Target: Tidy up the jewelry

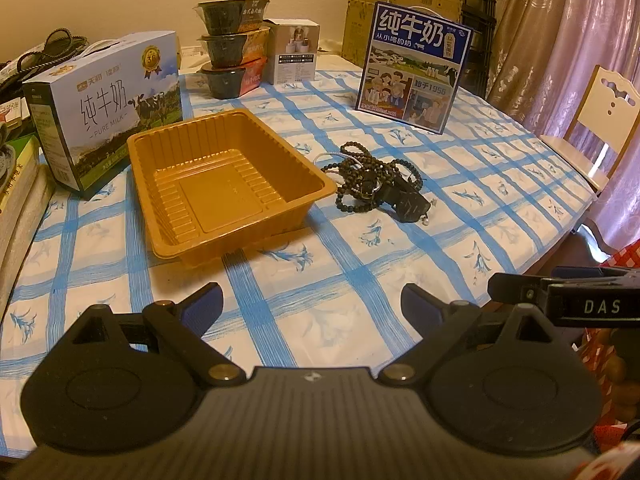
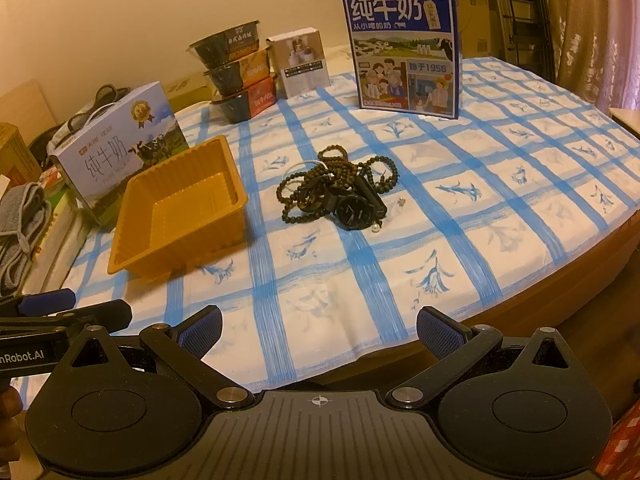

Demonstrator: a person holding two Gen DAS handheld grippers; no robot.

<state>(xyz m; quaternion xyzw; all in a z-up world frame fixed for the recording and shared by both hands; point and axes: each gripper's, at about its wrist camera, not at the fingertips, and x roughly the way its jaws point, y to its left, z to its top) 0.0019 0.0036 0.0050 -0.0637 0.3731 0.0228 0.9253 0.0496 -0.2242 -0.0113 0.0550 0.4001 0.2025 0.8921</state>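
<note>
Left tool (image 1: pixel 311 300): jaws spread wide, nothing held, poised over the near edge of the worktop (image 1: pixel 280 312). Right tool (image 2: pixel 319 330): likewise parted and empty.

From the right tool, the jewelry pile (image 2: pixel 334 188) lies at 12 o'clock, well apart; the empty orange plastic tray (image 2: pixel 180 208) sits at 10 o'clock, near the pile but not touching.

Pile: dark beaded bracelets (image 2: pixel 304 196) tangled around a black wristwatch (image 2: pixel 354 208); a small pearl earring (image 2: pixel 376 229) just beside it.

Judgement: beads light, limp and likely to snag together; take a protruding loop. Watch rigid; grip the strap. Earring tiny, likely to slip.
</note>
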